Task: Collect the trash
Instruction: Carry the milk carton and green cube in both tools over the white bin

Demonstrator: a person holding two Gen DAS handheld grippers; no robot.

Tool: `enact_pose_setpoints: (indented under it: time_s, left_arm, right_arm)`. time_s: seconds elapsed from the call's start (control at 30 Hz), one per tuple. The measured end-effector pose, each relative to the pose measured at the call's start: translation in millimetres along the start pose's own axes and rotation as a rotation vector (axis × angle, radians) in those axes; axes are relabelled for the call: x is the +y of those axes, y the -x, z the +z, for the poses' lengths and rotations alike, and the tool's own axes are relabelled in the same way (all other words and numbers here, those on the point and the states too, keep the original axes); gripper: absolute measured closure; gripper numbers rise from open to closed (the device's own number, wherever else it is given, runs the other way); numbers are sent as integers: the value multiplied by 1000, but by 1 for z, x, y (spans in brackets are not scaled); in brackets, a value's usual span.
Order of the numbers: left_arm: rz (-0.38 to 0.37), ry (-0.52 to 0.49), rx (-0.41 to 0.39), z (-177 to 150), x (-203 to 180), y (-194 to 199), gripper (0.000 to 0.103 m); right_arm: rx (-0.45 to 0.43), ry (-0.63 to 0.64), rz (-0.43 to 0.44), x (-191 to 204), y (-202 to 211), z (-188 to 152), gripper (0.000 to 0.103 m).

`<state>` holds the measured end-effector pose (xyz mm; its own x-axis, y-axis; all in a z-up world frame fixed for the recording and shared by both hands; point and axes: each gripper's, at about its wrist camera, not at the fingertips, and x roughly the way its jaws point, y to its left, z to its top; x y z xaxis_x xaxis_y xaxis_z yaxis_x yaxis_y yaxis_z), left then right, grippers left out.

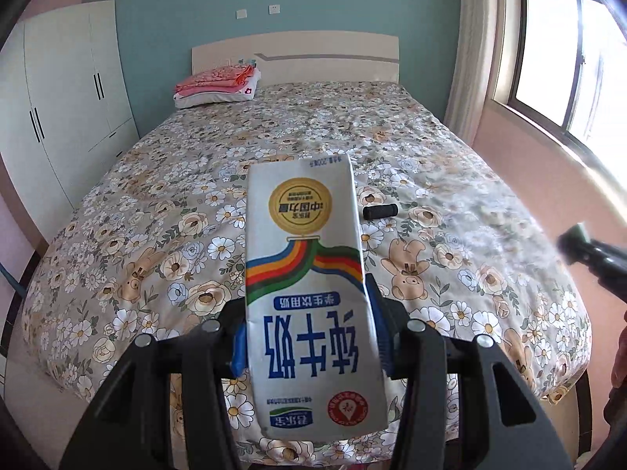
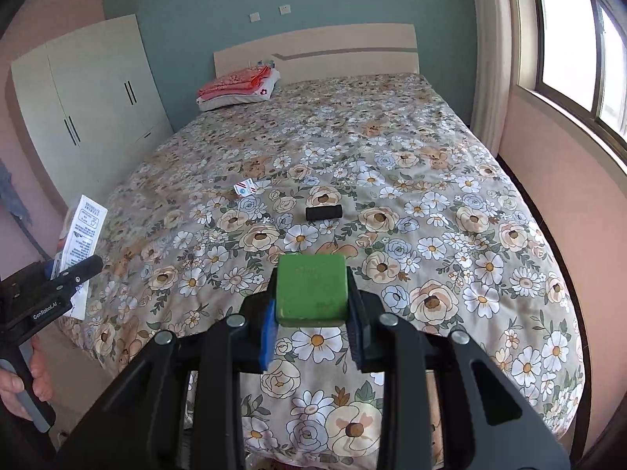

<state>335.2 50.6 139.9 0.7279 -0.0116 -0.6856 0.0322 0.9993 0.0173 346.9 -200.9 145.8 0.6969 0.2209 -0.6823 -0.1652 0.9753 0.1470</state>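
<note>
Milk carton (image 1: 309,293) clenched upside down in left claw (image 1: 309,337), raised above the foot edge of the bed (image 1: 450,164). Green block (image 2: 311,290) gripped in right claw (image 2: 313,313), also over the bed's foot edge. Black cylinder (image 2: 324,212) lying mid-bed, small wrapper (image 2: 245,188) just beyond toward the headboard. Folded clothes (image 2: 235,84) at the bed's head. Wide open quilt all around; wardrobe (image 2: 86,102) left of the bed, window wall close on its right.

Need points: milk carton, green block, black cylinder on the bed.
milk carton (image 1: 305,274), left wrist view, on its rainbow-striped front face.
green block (image 2: 311,288), right wrist view, middle of its top face.
black cylinder (image 2: 324,212), right wrist view, middle of its side.
</note>
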Motion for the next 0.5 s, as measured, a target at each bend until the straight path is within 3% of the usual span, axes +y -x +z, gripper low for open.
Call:
enact_pose_setpoints:
  time_s: [0.2,0.5]
  left_arm:
    - [-27,-63,-51,-35,-2,56,52]
    - [-109,-147,-10,-109,-4,88,52]
  right_arm:
    - [-32,68,44,24,64,-39,72]
    - [-23,160,105,55,112,-115,72]
